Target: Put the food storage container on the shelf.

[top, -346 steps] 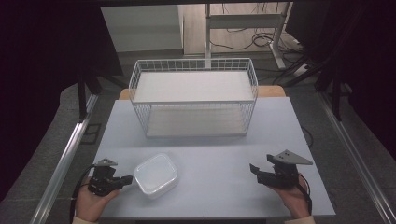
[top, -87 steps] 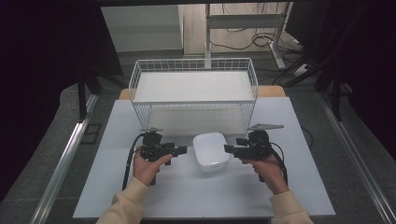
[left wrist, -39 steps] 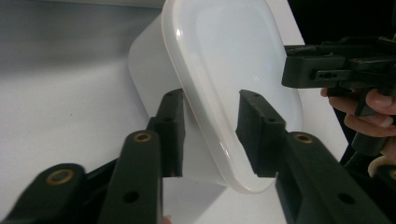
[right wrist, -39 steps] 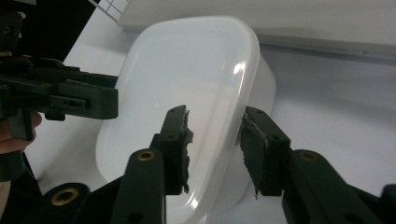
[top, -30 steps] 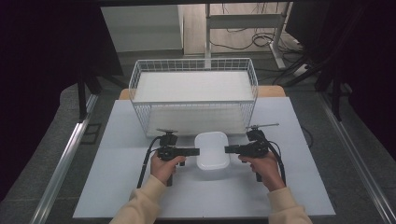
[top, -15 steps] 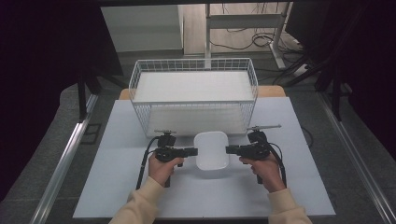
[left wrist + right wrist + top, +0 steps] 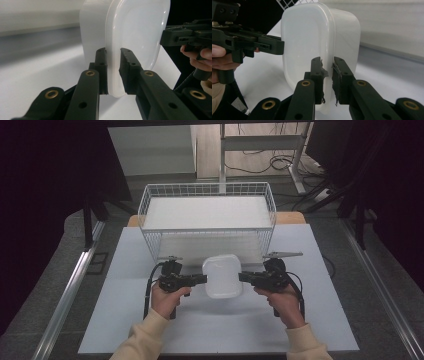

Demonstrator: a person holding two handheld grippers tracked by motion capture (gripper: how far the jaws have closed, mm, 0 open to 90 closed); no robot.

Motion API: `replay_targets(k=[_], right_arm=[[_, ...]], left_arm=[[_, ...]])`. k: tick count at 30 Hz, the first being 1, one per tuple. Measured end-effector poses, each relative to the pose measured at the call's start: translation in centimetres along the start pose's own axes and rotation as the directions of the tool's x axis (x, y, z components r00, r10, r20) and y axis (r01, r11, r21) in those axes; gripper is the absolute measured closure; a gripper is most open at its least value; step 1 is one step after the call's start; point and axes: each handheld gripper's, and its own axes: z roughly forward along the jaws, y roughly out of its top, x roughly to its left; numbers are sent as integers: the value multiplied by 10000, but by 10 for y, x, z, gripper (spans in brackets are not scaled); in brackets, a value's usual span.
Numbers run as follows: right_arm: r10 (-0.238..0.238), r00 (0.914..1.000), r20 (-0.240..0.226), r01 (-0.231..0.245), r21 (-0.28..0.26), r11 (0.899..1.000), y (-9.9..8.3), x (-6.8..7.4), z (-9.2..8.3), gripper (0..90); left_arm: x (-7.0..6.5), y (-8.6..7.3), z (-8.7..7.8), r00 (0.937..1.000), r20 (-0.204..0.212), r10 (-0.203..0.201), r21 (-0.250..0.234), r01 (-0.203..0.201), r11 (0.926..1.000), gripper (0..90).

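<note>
Got the white lidded plastic container (image 7: 222,276) pinched by its rim, left hand-held gripper (image 7: 200,279) at 9 o'clock, right hand-held gripper (image 7: 244,277) at 3. It's mid-counter (image 7: 320,320), looks just lifted. White wire basket (image 7: 207,215) sits at 12; dropping it in there is probably what's left.

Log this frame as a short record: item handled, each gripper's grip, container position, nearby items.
item: white plastic container, lid on
left gripper: fingers clamped on the container's rim at its left side
right gripper: fingers clamped on the rim at its right side
position: held between both grippers, just in front of the wire basket
surface: white table
basket contents: white liner, nothing else seen inside
</note>
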Motion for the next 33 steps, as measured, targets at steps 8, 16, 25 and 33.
replay_targets(k=[8,16,25,33], right_arm=[[-311,9994,-170,304,-367,9989,5,12,-5,798],[-548,9981,-273,531,-605,9968,14,19,-8,800],[-881,9950,-473,836,-886,9925,32,31,-10,803],[-1246,9908,-520,1183,-1105,9868,53,46,-14,803]], left_arm=[[-6,4,-13,9995,-61,297,-198,-298,9994,769],[-11,14,-28,9977,-241,627,-328,-635,9974,769],[-16,27,-47,9950,-426,902,-636,-928,9936,768],[-22,41,-67,9923,-462,1150,-975,-1191,9881,769]])
